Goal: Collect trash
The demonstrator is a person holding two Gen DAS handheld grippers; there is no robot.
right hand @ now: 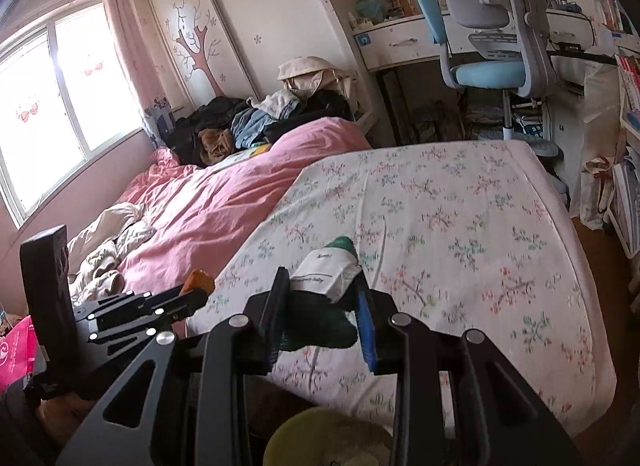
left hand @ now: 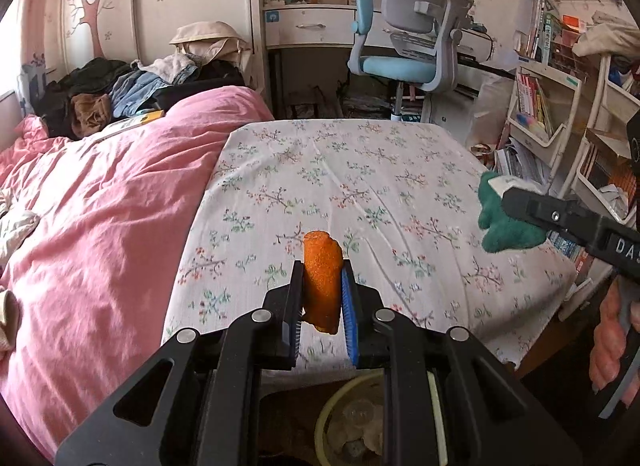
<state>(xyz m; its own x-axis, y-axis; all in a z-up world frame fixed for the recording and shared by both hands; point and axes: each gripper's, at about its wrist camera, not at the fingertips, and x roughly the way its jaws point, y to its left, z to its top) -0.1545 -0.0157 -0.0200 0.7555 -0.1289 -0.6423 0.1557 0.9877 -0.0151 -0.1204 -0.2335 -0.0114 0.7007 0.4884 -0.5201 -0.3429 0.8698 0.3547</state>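
From the left wrist view, your left tongs (left hand: pixel 322 286) are clamped on an orange sponge piece (left hand: pixel 322 280), which stands upright between the pads and pokes out past the tips, held in the air above the near end of the floral bedsheet (left hand: pixel 360 169). Below the tongs, a pale yellow-green bin (left hand: pixel 326 418) sits on the floor with crumpled scraps inside. At the right edge, your right tongs (left hand: pixel 516 197) come in from the side, gripping a green cloth (left hand: pixel 504 225) with a white wrapper (left hand: pixel 510 183) on top. A pink duvet (left hand: pixel 100 205) covers the left half of the bed.

From the right wrist view, your right tongs (right hand: pixel 324 298) are closed on the green cloth (right hand: pixel 320 330) and white wrapper (right hand: pixel 326 272) together, held over the bed's near edge. The bin (right hand: pixel 288 434) rim shows directly beneath. To the left, your left tongs (right hand: pixel 192 296) hold the orange sponge piece (right hand: pixel 198 280) near the edge of the duvet (right hand: pixel 224 193).
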